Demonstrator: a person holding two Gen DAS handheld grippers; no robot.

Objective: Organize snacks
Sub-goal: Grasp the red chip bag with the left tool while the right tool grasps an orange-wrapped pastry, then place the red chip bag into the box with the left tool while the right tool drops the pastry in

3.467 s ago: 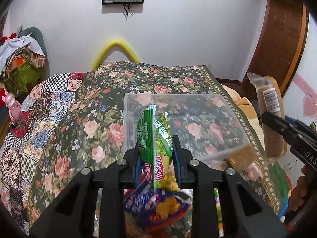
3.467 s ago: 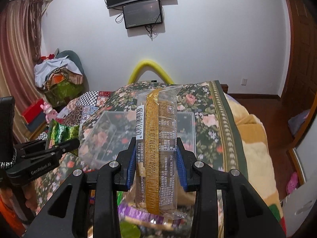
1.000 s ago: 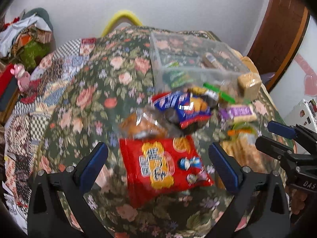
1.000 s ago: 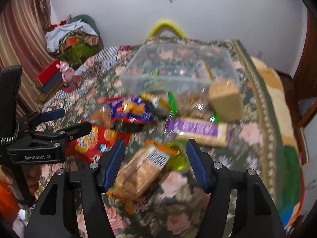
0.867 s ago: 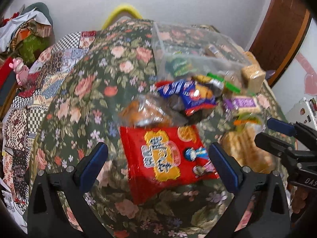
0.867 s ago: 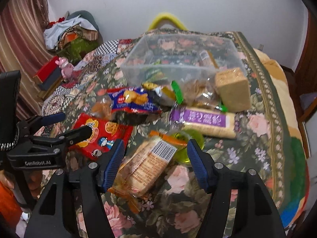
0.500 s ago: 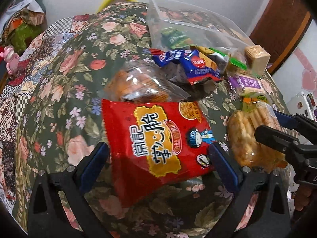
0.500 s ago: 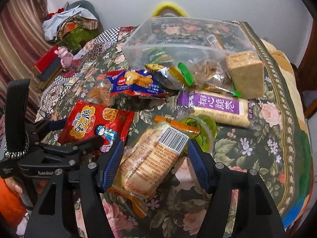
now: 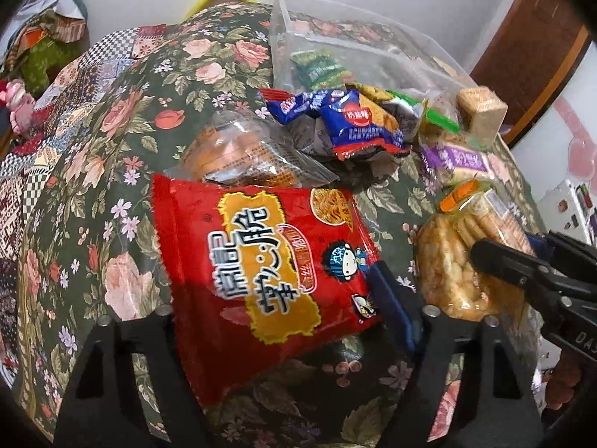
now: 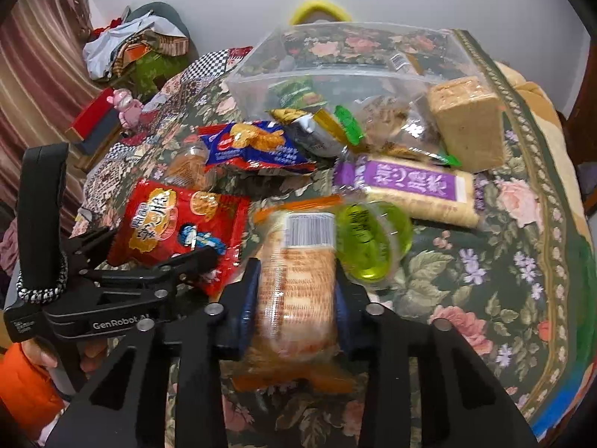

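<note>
The right gripper (image 10: 296, 291) pinches the crinkly, fragile cracker pack (image 10: 298, 280) mid-body, while the left gripper (image 9: 278, 306) closes loosely around the light red bag (image 9: 268, 261)

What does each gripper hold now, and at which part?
Right gripper: clear biscuit pack, clamped across its middle. Left gripper: red snack bag, by its near side edges.

red snack bag (image 9: 268, 261): glossy foil | bin (image 10: 335, 63): clear plastic | bedspread (image 9: 112, 130): matt floral cloth
</note>
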